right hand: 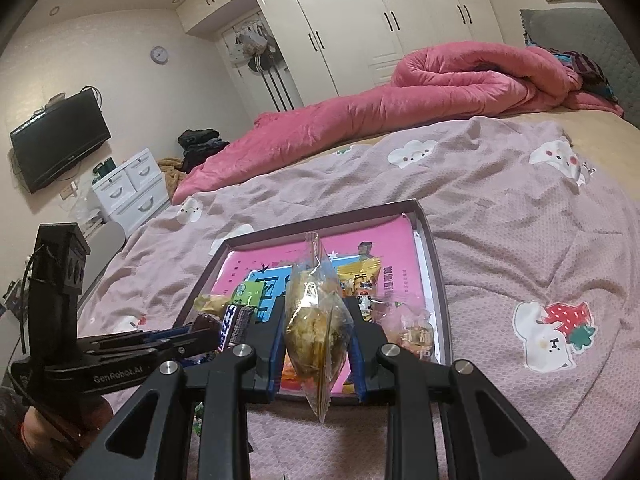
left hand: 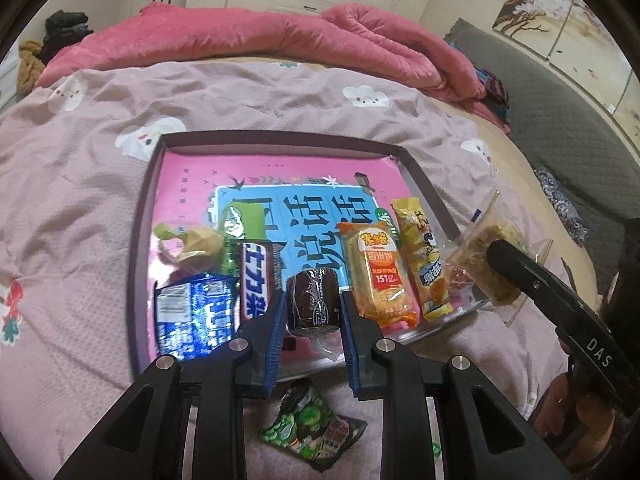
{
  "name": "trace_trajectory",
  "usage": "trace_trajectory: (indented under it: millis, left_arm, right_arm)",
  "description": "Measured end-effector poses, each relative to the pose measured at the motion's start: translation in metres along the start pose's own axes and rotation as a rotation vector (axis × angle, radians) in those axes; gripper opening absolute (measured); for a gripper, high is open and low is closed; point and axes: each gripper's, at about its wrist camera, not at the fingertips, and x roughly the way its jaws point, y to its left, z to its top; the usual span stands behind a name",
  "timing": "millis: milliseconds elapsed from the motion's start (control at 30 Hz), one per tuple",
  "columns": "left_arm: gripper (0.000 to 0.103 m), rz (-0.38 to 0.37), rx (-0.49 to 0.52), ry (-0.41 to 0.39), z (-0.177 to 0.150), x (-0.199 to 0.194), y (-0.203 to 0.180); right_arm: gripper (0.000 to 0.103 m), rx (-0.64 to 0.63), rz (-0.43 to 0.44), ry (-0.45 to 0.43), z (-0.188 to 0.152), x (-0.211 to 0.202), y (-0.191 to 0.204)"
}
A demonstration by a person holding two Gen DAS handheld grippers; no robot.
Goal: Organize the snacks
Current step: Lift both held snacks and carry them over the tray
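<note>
Blue-padded fingers of the left gripper [left hand: 312, 320] were clamped on a dark brown wrapped cake [left hand: 313, 303], held over the near edge of the shallow tray [left hand: 280, 138] on the bed. Inside the tray, an orange rice-cracker pack [left hand: 378, 276] lay at the cake's 3 o'clock and a blue foil packet [left hand: 194, 320] at its 9 o'clock. A green snack bag [left hand: 310, 430] lay on the pink sheet [left hand: 80, 200] at 6 o'clock. The right gripper [right hand: 316, 332] pinched a clear bag of golden pastry [right hand: 314, 320] above the tray's near side.
</note>
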Motion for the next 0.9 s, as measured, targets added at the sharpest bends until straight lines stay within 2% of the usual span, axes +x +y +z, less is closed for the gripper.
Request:
trace_trajectory:
  millis: [333,900]
  left_arm:
    - [0.027,-0.001,0.014,0.036,0.001,0.025,-0.002]
    - [0.027,0.011,0.048,0.088,-0.006,0.043,-0.006]
  right_arm:
    - [0.027,0.000,-0.009,0.015,0.000,0.015,-0.002]
    - [0.027,-0.044,-0.027,0.041,-0.004,0.031,0.005]
